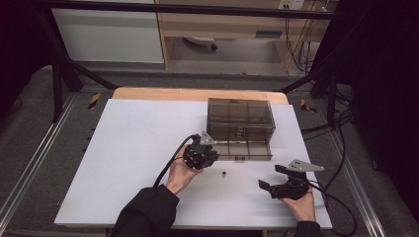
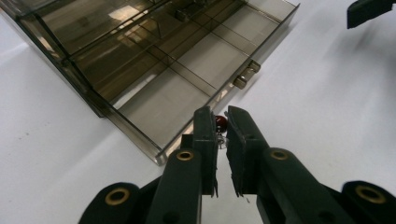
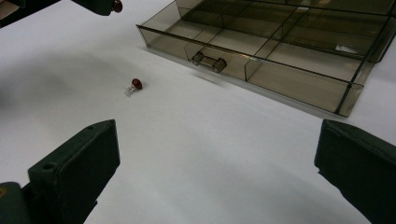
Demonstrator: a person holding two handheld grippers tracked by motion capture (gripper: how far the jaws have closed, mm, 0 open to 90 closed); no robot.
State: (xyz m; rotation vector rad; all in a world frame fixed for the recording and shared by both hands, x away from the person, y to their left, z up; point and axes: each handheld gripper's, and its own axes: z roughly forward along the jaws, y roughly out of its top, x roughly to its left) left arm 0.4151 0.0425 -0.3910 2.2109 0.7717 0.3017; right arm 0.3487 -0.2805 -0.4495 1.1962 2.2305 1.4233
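My left gripper (image 1: 203,156) (image 2: 222,122) is shut on a small red stud (image 2: 221,122) with a metal pin, pinched at the jaw tips. It hangs a little above the table, at the front left corner of the open drawer (image 1: 245,149) (image 2: 187,70) of a smoked clear organiser box (image 1: 240,118). In the right gripper view the held stud (image 3: 116,5) shows at the top left. A second red stud (image 3: 135,84) (image 1: 224,174) lies on the white table in front of the drawer. My right gripper (image 1: 272,177) (image 3: 217,149) stands open near the front right, nothing between its jaws.
The drawer (image 3: 280,46) is split into several compartments and has a clear handle (image 3: 208,61) on its front. The white sheet (image 1: 133,148) covers a wooden table. Metal frame rails run along both sides. A cable (image 1: 170,165) trails from the left gripper.
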